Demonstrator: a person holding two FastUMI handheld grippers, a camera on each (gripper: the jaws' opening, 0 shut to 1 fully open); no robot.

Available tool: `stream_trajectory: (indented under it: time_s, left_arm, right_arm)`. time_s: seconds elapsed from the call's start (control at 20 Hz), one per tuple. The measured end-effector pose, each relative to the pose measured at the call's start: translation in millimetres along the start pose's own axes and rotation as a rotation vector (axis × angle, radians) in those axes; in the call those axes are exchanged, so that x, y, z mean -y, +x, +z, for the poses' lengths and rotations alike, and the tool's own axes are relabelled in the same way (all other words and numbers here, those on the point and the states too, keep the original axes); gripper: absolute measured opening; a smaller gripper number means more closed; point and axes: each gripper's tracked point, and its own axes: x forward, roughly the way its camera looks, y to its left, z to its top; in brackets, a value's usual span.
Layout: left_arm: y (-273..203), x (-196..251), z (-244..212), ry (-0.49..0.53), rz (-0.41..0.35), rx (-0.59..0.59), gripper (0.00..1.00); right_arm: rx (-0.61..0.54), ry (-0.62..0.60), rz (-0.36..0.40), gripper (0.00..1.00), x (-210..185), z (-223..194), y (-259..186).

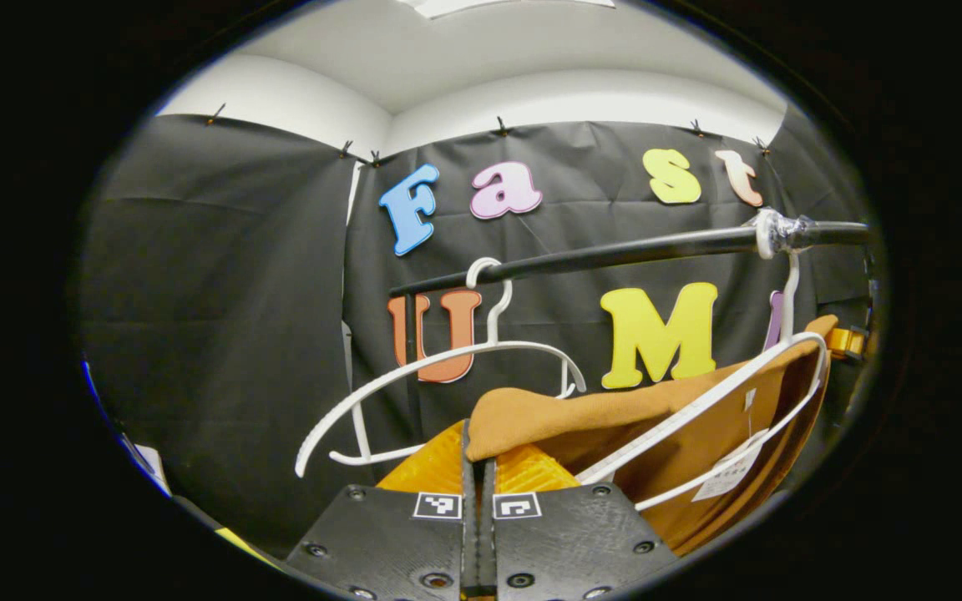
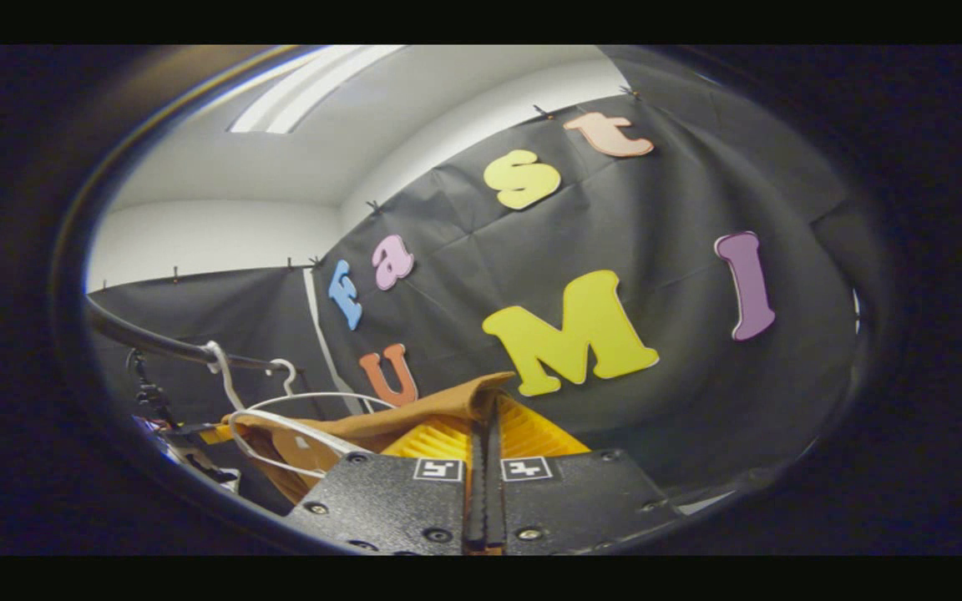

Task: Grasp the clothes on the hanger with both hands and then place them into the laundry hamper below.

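Note:
A brown garment hangs on a white hanger from the black rail, at the right of the left gripper view. My left gripper is shut on a fold at the garment's near edge, and the cloth bulges over the fingertips. In the right gripper view the same garment stretches left toward its hanger under the rail. My right gripper is shut on the garment's near end, which peaks over the pinched fingers.
An empty white hanger hangs on the rail just left of the garment; its hook also shows in the right gripper view. The booth's black cloth wall stands close behind the rail.

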Motion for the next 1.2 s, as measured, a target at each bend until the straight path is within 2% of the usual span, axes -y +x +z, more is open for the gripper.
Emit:
stream_trajectory:
  time_s: [0.35,0.5,0.6,0.7,0.8,0.9,0.95,1.0,1.2]
  left_arm:
    - [-8.4,-4.9,-10.7,-0.011,-0.017,-0.005,0.00]
    - [-13.1,-6.5,-13.3,-0.049,-0.028,0.004,0.00]
    - [-12.7,-6.4,-13.4,-0.058,-0.034,0.001,0.00]
    - [-12.9,-8.0,-10.0,-0.036,-0.035,0.004,0.00]
    - [-10.2,-8.9,-13.2,-0.025,-0.033,-0.006,0.00]
    - [-11.6,-10.2,-11.8,-0.055,-0.037,0.010,0.00]
    - [-12.3,-10.1,-13.0,-0.076,-0.042,0.008,0.03]
    - [-13.1,-9.6,-13.5,-0.084,-0.043,-0.001,0.00]
    - [-17.6,-6.7,3.0,-0.079,-0.063,0.026,0.00]
  right_arm:
    - [-0.093,0.122,0.013,0.03,8.0,-38.0,10.7]
    - [-0.092,0.160,0.027,0.04,8.9,-44.4,7.7]
    - [-0.120,0.168,0.004,0.03,14.6,-52.4,8.6]
    - [-0.087,0.160,0.006,0.04,9.9,-41.3,10.2]
    - [-0.107,0.108,-0.007,0.02,12.5,-48.0,11.2]
    - [-0.104,0.132,0.000,0.04,11.7,-48.1,9.4]
    - [-0.099,0.147,-0.001,0.04,11.6,-47.7,10.1]
    - [-0.104,0.144,0.001,0.03,10.7,-48.5,8.9]
    - [-0.025,0.179,0.073,0.04,-8.8,-14.6,4.6]
